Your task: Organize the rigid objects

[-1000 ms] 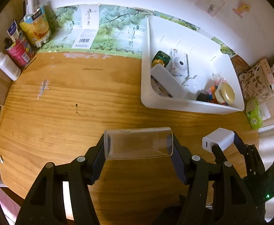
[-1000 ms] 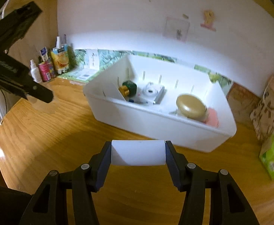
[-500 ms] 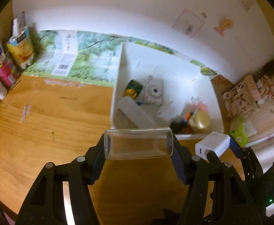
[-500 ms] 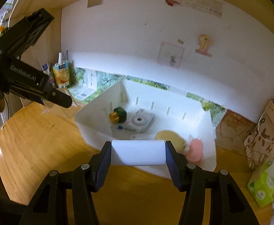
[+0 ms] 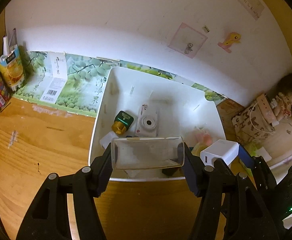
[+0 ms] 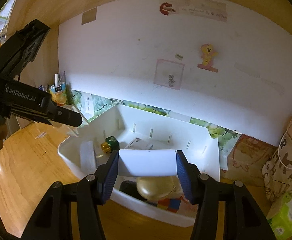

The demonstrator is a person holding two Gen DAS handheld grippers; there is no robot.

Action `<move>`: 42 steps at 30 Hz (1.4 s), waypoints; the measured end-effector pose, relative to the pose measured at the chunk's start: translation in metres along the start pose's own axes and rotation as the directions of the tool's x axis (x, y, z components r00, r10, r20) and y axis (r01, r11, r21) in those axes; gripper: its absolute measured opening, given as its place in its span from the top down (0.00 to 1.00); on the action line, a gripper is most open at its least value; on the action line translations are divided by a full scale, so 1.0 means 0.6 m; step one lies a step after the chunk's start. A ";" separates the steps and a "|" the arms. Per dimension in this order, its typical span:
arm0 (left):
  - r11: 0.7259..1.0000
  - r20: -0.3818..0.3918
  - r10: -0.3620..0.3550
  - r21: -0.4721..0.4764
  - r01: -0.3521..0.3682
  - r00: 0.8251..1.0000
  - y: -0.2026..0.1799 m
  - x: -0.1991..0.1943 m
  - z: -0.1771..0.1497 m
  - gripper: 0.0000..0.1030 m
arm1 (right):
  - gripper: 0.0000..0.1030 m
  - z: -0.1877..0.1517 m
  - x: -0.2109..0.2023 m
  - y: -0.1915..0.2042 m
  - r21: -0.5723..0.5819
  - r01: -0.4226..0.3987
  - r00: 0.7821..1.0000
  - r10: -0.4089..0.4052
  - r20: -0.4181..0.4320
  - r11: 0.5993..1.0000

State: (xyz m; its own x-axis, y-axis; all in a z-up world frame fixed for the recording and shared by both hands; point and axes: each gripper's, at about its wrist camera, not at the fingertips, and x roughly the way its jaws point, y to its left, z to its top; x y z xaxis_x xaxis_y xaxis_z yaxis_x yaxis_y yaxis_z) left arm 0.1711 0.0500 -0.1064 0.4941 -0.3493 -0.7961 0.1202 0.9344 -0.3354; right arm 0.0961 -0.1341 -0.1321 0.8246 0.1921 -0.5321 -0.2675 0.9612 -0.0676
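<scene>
Inside, white bin [image 5: 97,124] holds camera [image 5: 148,123], green bottle [image 5: 122,122], gold lid [image 6: 156,187].

Wooden table [image 5: 35,144] with white bin [image 5: 93,140], cartons [image 5: 10,70], tissue pack [image 6: 284,218].

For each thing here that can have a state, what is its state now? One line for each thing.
Left tool: shut on the clear box.
Clear box: empty, held sideways above the white bin.
Right tool: shut on the white charger.
White charger: held above the bin.
White bin: open on top, partly filled.
Green bottle: lying on its side in the bin.
</scene>
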 end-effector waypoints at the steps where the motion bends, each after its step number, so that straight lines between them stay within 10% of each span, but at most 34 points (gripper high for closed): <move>1: 1.000 0.004 0.007 0.003 -0.007 1.000 -0.002 0.002 0.002 0.36 | 0.46 0.000 0.005 -0.004 0.005 -0.004 1.000 0.004 -0.001 1.000; 18: 0.995 0.028 0.092 0.026 -0.093 0.995 -0.015 0.014 0.026 0.24 | 0.45 0.010 0.027 -0.004 0.024 -0.076 0.997 0.075 0.016 0.997; 31: 0.997 0.043 0.076 0.028 -0.077 0.996 -0.016 -0.032 0.001 0.22 | 0.22 0.028 -0.049 0.004 0.036 0.047 0.999 -0.048 0.024 0.998; 42: 0.996 0.109 0.088 0.007 -0.089 0.990 0.046 -0.141 -0.066 0.22 | 0.21 0.017 -0.137 0.064 0.138 0.130 0.991 -0.125 -0.044 0.982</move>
State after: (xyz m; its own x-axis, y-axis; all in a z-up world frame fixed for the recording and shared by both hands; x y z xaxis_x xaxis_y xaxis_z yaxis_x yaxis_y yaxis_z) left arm 0.0987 0.1026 -0.0685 0.5937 -0.2564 -0.7627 0.0819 0.9622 -0.2598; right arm 0.0231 -0.1108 -0.0822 0.8288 0.0613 -0.5562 -0.0865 0.9961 -0.0191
